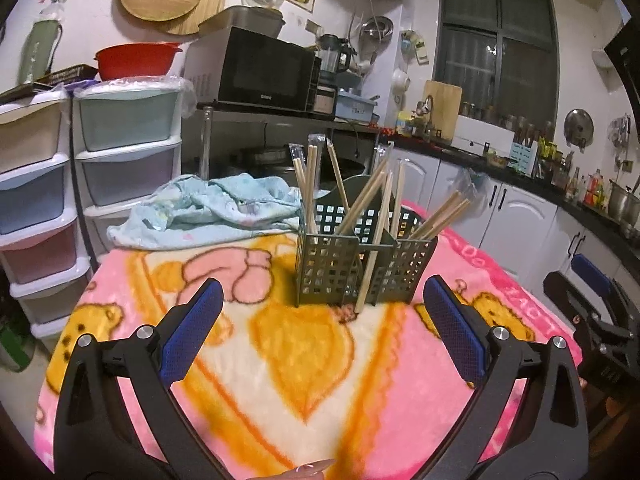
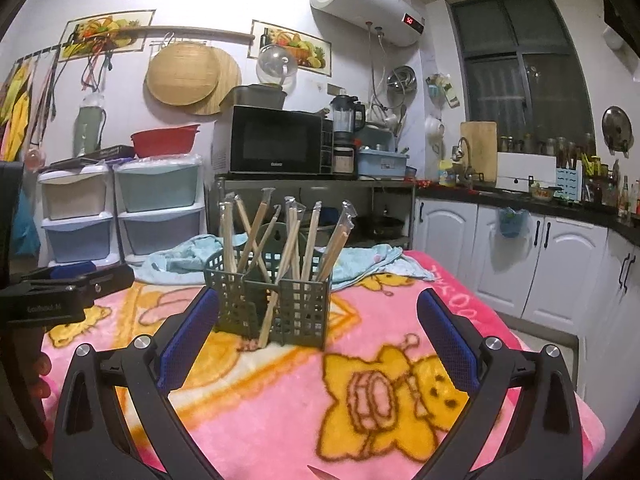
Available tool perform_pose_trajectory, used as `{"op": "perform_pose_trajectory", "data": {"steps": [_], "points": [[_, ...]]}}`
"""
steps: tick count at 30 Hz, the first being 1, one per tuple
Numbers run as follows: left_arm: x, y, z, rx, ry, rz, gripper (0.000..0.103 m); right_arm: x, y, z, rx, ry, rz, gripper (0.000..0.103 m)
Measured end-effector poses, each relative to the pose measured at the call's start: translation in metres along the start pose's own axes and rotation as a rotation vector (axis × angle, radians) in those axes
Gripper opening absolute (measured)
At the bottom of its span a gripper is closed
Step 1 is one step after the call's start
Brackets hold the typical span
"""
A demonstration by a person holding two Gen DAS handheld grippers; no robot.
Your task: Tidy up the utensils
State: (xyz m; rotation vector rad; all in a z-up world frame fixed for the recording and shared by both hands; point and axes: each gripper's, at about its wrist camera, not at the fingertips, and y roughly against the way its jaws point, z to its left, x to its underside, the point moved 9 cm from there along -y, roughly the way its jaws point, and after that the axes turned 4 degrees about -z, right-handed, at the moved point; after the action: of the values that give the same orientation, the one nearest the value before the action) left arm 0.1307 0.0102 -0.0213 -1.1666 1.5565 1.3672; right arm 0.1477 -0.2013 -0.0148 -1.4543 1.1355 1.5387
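Observation:
A dark green lattice utensil holder (image 1: 362, 268) stands on the pink blanket; it also shows in the right wrist view (image 2: 272, 304). Several wrapped wooden chopsticks (image 1: 344, 204) stand in its compartments, also in the right wrist view (image 2: 280, 236). One chopstick (image 1: 370, 268) leans against the holder's front with its tip on the blanket, also in the right wrist view (image 2: 274, 308). My left gripper (image 1: 322, 312) is open and empty, just in front of the holder. My right gripper (image 2: 316, 320) is open and empty, in front of the holder.
A pink cartoon blanket (image 1: 304, 380) covers the table. A crumpled light blue cloth (image 1: 208, 208) lies behind the holder. Plastic drawer towers (image 1: 124, 144) stand at the left. A microwave (image 2: 276, 140) sits on a shelf behind. White cabinets (image 2: 540, 264) run along the right.

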Motion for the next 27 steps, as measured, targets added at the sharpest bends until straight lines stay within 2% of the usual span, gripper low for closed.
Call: {"op": "perform_pose_trajectory", "data": {"steps": [27], "points": [[0.0003, 0.0034, -0.0057, -0.004, 0.004, -0.001, 0.092, 0.0063, -0.0006, 0.0084, -0.004, 0.014, 0.019, 0.097]]}}
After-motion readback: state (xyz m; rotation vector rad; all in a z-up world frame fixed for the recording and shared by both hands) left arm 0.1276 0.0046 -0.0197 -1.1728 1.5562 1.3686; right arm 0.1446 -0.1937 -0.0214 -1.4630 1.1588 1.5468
